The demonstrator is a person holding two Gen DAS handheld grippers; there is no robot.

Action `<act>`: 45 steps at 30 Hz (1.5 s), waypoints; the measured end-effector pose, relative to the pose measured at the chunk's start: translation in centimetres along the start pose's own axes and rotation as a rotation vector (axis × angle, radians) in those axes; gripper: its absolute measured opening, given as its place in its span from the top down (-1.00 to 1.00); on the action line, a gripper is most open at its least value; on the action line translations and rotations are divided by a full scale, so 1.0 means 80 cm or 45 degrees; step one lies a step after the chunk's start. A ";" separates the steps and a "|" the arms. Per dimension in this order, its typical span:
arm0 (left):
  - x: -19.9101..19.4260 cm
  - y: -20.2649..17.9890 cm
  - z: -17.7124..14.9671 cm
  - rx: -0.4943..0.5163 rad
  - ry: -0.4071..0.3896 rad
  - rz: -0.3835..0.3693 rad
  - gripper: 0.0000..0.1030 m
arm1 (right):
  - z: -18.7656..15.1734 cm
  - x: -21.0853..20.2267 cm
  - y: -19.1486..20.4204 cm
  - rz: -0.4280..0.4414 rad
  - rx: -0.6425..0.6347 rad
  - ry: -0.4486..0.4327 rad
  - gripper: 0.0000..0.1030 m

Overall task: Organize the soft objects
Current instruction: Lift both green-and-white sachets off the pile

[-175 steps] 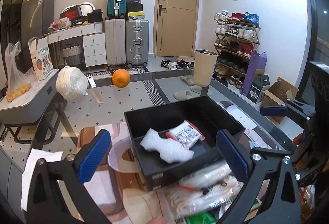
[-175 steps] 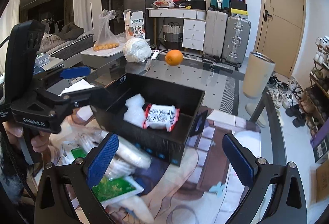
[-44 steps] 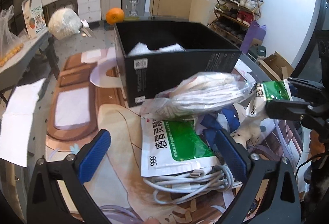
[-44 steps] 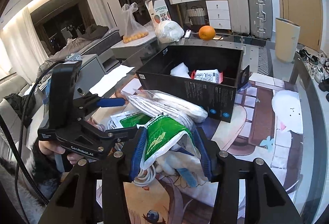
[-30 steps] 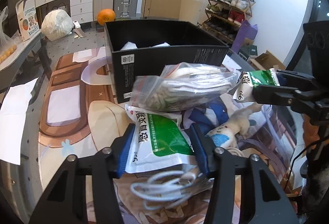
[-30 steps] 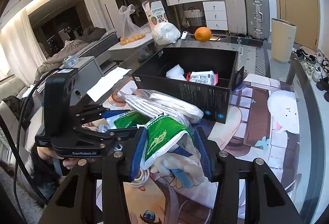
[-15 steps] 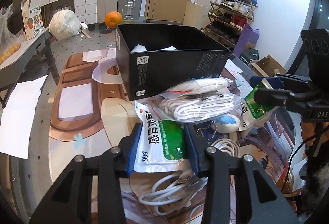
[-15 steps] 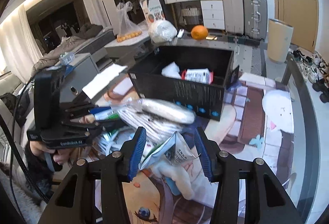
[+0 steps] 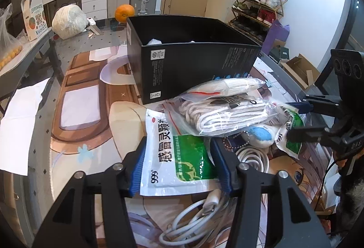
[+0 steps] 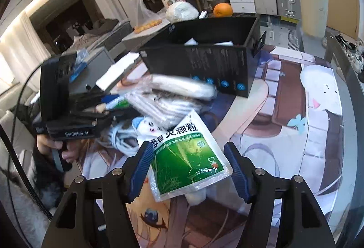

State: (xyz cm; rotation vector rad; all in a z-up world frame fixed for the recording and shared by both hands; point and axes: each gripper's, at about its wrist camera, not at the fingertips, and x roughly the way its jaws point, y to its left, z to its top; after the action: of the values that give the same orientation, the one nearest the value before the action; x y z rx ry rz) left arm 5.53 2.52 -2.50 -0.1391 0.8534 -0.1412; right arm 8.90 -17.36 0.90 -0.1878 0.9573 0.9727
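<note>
In the left wrist view my left gripper (image 9: 179,166) has its jaws opening around a white and green medicine pouch (image 9: 177,157), which lies flat on the printed mat (image 9: 82,120) between the blue pads without being squeezed. My right gripper (image 10: 188,170) is opening too; a second green pouch (image 10: 188,157) rests loose between its pads on a plush toy (image 10: 145,125). Two clear zip bags of white fabric (image 9: 227,116) are piled in front of the black box (image 9: 193,66). The right gripper (image 9: 302,118) shows at the right edge.
A coiled white cable (image 9: 204,213) lies under the left fingers. Behind the box sit an orange (image 9: 124,12) and a white wrapped bundle (image 9: 67,25). A white sheet of paper (image 9: 20,116) lies at the left. The left gripper (image 10: 102,107) and a hand (image 10: 66,148) stand left of the pile.
Both grippers were shut on their pouches a second ago; both jaws have since widened and the pouches lie uncrumpled. The right gripper has sunk toward the mat.
</note>
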 end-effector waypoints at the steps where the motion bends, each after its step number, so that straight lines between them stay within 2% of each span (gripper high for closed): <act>1: 0.000 -0.002 0.000 0.010 0.004 0.002 -0.14 | -0.001 -0.001 0.003 -0.007 -0.015 0.002 -0.38; 3: 0.002 -0.007 0.000 0.038 0.009 0.022 -0.15 | -0.004 0.000 0.008 -0.039 -0.048 0.018 -0.53; 7: 0.003 -0.011 0.001 0.064 0.015 0.048 -0.16 | -0.006 0.001 0.018 -0.112 -0.138 0.039 -0.66; 13: 0.005 -0.011 0.003 0.056 0.016 0.039 -0.17 | 0.003 0.010 0.030 -0.123 -0.250 0.080 -0.70; 18: 0.009 -0.014 0.006 0.088 0.022 0.068 -0.13 | 0.007 0.025 0.039 -0.119 -0.313 0.132 -0.70; 21: 0.009 -0.012 0.006 0.089 0.025 0.065 -0.07 | 0.008 0.029 0.035 -0.073 -0.267 0.153 -0.70; 24: 0.006 -0.009 0.004 0.082 0.019 0.041 0.02 | 0.010 0.019 0.022 -0.020 -0.181 0.117 -0.70; 28: 0.002 0.001 0.004 0.034 0.004 0.001 0.21 | 0.014 0.007 0.012 -0.019 -0.129 0.087 -0.70; 32: -0.004 0.002 0.003 0.024 -0.024 -0.014 0.29 | 0.017 0.020 -0.006 0.005 -0.048 0.139 -0.69; 34: -0.011 0.003 0.003 0.018 -0.045 -0.024 0.29 | 0.018 0.023 -0.013 0.042 -0.001 0.126 -0.66; 36: -0.016 0.004 0.004 0.014 -0.057 -0.024 0.29 | 0.020 0.022 -0.016 0.055 0.008 0.119 -0.36; 38: -0.023 0.007 0.004 0.004 -0.078 -0.023 0.29 | 0.020 0.023 -0.013 0.073 -0.009 0.128 -0.22; 39: -0.025 0.009 0.004 0.001 -0.088 -0.024 0.29 | 0.019 0.023 -0.008 0.078 -0.036 0.133 -0.05; 40: -0.028 0.010 0.004 -0.003 -0.100 -0.019 0.29 | 0.019 0.023 -0.003 0.088 -0.054 0.126 0.03; 43: -0.039 0.013 0.003 -0.017 -0.133 -0.011 0.29 | 0.019 0.014 0.004 0.053 -0.076 0.075 0.20; 45: -0.047 0.015 0.002 -0.022 -0.149 -0.010 0.29 | 0.019 0.006 0.005 0.022 -0.078 0.052 0.24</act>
State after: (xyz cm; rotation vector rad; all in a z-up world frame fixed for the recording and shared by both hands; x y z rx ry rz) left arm 3.26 4.40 0.17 -0.1651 0.7376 -0.1317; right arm 9.64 -16.02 1.56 -0.2517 0.9683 1.0184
